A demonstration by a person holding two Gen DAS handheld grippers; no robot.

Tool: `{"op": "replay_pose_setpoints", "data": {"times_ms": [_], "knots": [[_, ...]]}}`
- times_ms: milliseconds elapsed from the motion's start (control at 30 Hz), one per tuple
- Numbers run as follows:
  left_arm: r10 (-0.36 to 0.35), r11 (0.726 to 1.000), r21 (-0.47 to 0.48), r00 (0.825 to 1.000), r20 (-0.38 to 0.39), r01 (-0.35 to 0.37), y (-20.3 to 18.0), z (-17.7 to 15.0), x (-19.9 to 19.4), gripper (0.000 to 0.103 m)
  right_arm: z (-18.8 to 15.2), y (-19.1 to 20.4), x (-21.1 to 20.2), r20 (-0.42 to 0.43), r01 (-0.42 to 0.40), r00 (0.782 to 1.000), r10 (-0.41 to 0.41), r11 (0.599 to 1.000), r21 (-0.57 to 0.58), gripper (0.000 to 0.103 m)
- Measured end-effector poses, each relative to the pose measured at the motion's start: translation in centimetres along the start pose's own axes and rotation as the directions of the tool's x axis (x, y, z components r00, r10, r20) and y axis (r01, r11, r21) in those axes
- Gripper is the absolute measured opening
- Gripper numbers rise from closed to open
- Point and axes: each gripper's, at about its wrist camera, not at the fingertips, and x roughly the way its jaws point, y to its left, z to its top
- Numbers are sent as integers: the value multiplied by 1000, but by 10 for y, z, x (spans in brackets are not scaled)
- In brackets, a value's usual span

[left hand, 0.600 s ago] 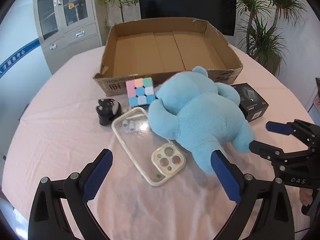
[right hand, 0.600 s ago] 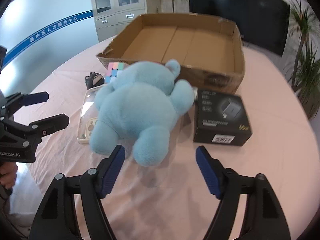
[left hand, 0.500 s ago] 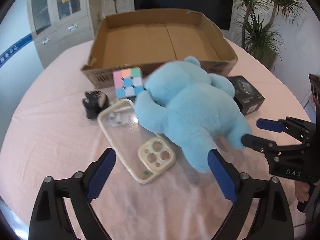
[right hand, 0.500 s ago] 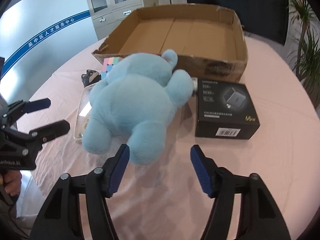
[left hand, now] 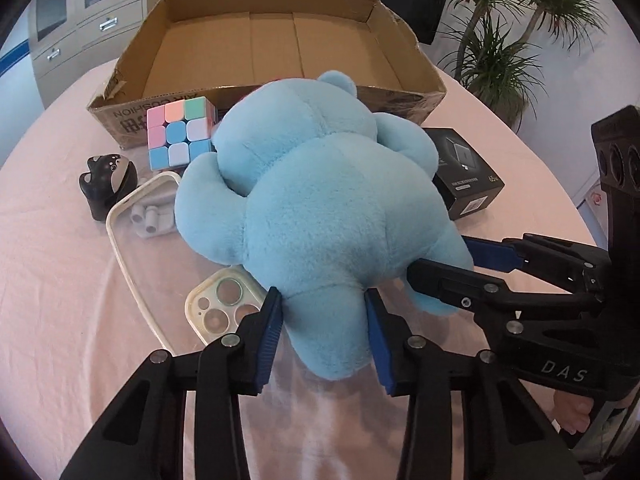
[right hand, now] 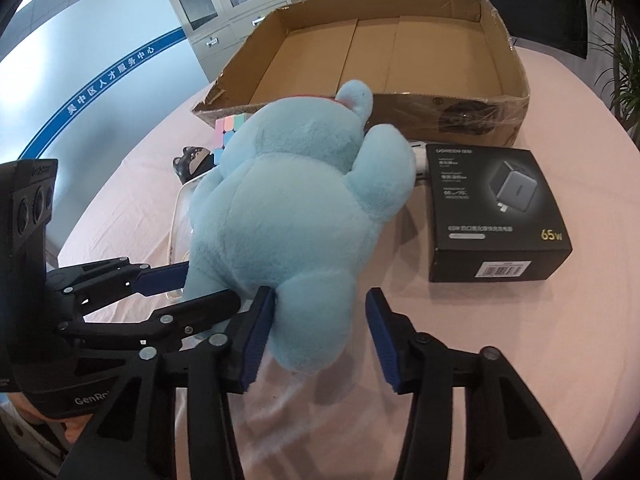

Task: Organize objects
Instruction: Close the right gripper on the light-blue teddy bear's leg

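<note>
At frame centre, the fluffy light-blue plush bear (left hand: 320,208) is lying on the pink-clothed table (left hand: 60,280). The left gripper (left hand: 324,320) and right gripper (right hand: 316,320) are each pinching a leg.

Blue plush bear (left hand: 320,200) lying face down (head toward 12 o'clock), its legs at 6 o'clock, before the open cardboard box (left hand: 276,44).
</note>
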Motion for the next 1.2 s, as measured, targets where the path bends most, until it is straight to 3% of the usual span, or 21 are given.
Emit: {"op": "replay_pose_setpoints", "data": {"times_ms": [200, 567, 733, 833, 1200], "knots": [[-39, 998, -41, 999, -12, 39, 10, 1, 3, 40, -4, 9, -1, 4, 31, 1000, -31, 1000, -5, 36], [-35, 999, -17, 999, -34, 34, 10, 5, 12, 41, -4, 5, 3, 0, 27, 1000, -27, 1000, 2, 36], [-24, 1000, -9, 999, -31, 24, 11, 3, 14, 35, -3, 7, 8, -12, 27, 1000, -27, 999, -20, 37], [-10, 1000, 19, 1000, -23, 10, 7, 2, 13, 35, -4, 12, 6, -8, 47, 999, -47, 998, -46, 30], [3, 998, 58, 993, 114, -10, -3, 7, -42, 32, 1, 29, -35, 97, 69, 993, -65, 997, -45, 24]]}}
